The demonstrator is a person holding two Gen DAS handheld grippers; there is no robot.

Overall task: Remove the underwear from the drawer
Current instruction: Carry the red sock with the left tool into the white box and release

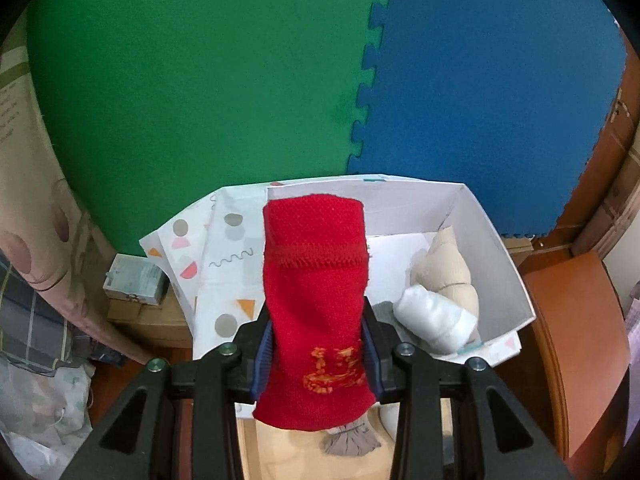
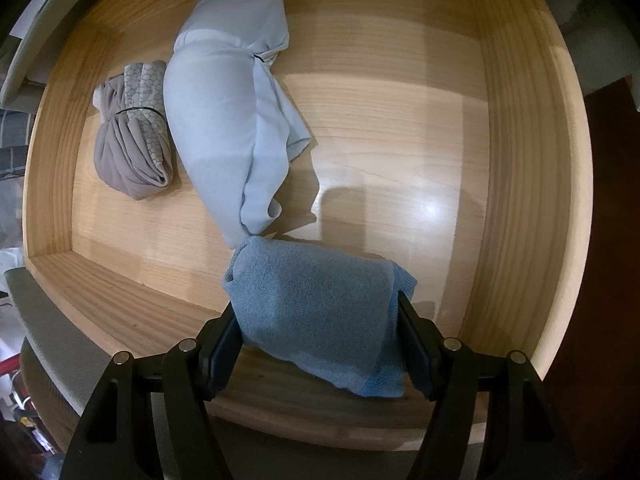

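The left gripper (image 1: 318, 354) is clamped on a red knitted roll with orange embroidery (image 1: 314, 304), above a white cardboard box (image 1: 506, 268). At six o'clock in the pale wooden drawer (image 2: 520, 184), the right gripper (image 2: 320, 340) is clamped on a folded blue knit garment (image 2: 316, 300).

In the drawer (image 2: 520, 160), the tied bundle (image 2: 132, 144) lies left of the long roll (image 2: 224, 120); the folded cloth (image 2: 316, 304) lies nearest, touching the roll's end.
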